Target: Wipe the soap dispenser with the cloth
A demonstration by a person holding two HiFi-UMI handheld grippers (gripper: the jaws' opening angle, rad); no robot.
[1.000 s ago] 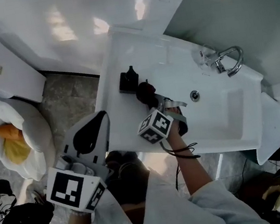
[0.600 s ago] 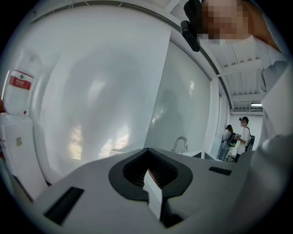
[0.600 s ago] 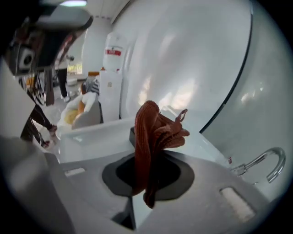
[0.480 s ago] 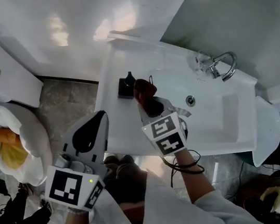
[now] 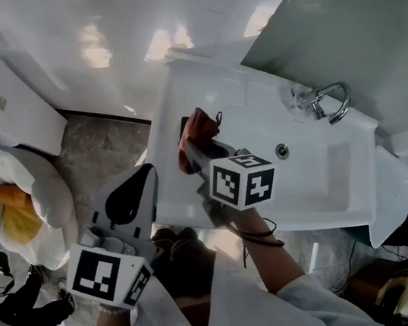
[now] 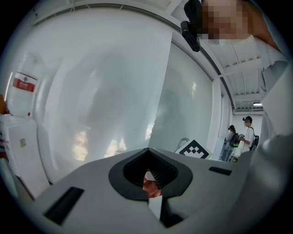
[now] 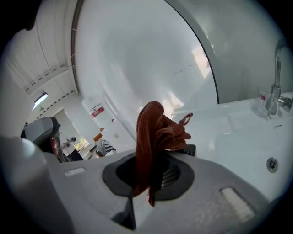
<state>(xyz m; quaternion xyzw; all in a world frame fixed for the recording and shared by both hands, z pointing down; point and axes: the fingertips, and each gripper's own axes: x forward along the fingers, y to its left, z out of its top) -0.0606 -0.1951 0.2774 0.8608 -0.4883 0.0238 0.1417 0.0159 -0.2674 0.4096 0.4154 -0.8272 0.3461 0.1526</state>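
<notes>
Cloth [image 7: 154,132], a rust-red ribbed rag bunched into a standing fold with a loop at its top, is clamped between our right gripper's [image 7: 152,168] jaws. It lies over the black soap dispenser [image 7: 190,149], of which only a corner shows, at the left end of the white basin [image 5: 328,169]. Our left gripper [image 5: 144,179] hangs beside the basin's edge over the grey stone floor [image 5: 101,144], jaws together on nothing, with glossy white walls around, a chrome tap [image 5: 330,100] at the basin's far side and a white-bagged bin [image 5: 42,180] on the floor.
</notes>
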